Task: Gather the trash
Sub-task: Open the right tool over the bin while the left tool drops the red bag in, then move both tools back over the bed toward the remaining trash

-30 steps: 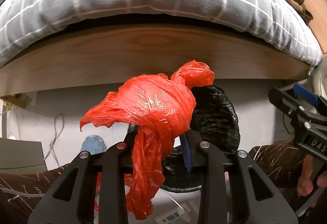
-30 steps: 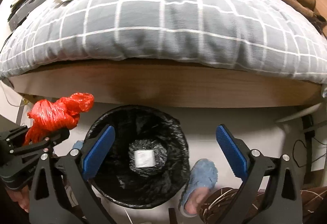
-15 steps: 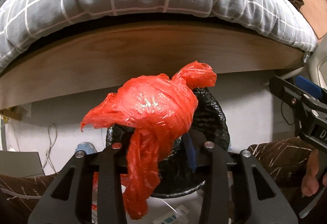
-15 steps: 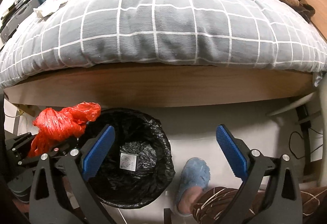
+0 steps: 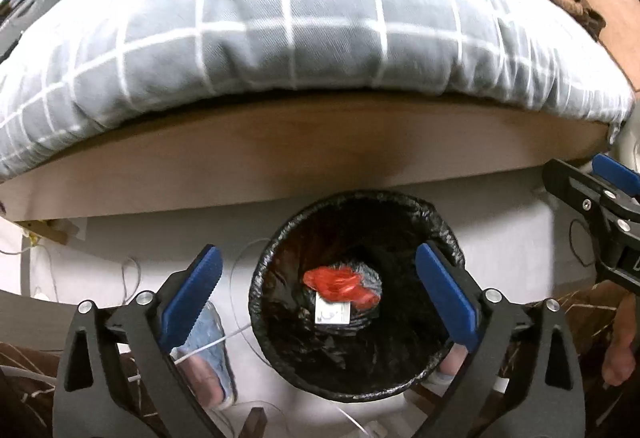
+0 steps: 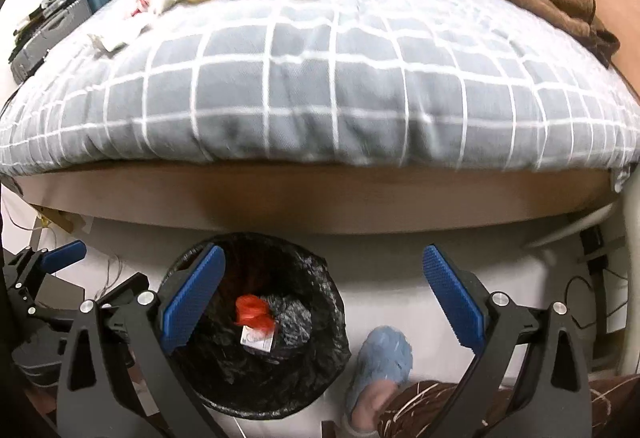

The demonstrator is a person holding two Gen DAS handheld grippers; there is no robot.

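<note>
The red plastic bag (image 5: 340, 284), clamped in the left gripper (image 5: 318, 294) a second ago, now lies at the bottom of the black-lined bin (image 5: 448, 234) beside a small white packet (image 5: 333, 312). Both the left gripper and the right gripper (image 6: 324, 302) stand wide apart and empty, the left directly above the bin.

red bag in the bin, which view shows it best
The left wrist view: the red bag lies near mid-frame at the bottom of the black-lined bin, seen between the open left hand-held gripper fingers. The right wrist view shows it smaller, off to the left beside a blue pad.
</note>
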